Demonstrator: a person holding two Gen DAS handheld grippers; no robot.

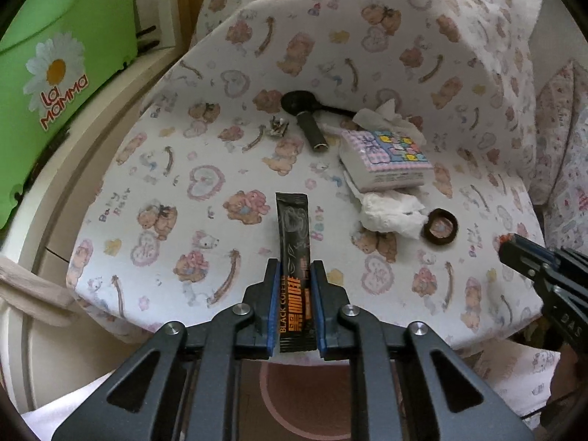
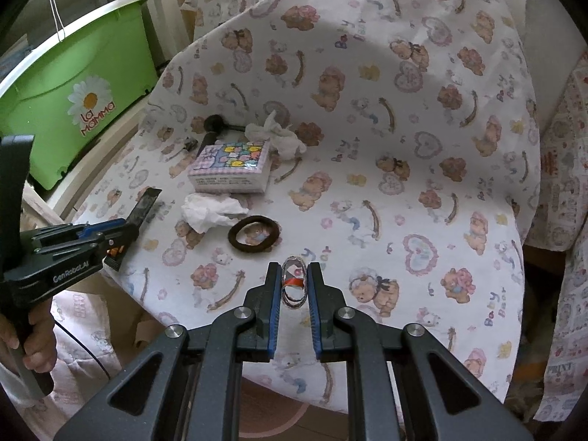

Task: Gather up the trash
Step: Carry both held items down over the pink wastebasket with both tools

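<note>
My left claw [image 1: 296,275], black with blue pads, holds a black coffee sachet [image 1: 294,257] lettered orange. My right claw [image 2: 292,283] matches. Cloth [image 2: 404,147]: white, printed with brown bears and pink hearts. Bin [image 1: 55,55]: green, white daisy. Tissue pack [image 2: 229,163]: pink gingham. Hair tie [image 2: 253,237]: dark brown.

Left tongs [image 1: 295,268] and right tongs [image 2: 293,270] both clamped, tilted steeply downward.

Bear-print cloth-covered table [image 1: 154,191] with tissue pack [image 1: 386,161], crumpled tissues [image 1: 389,213], hair tie [image 1: 440,228], black spoon [image 1: 301,101].
</note>
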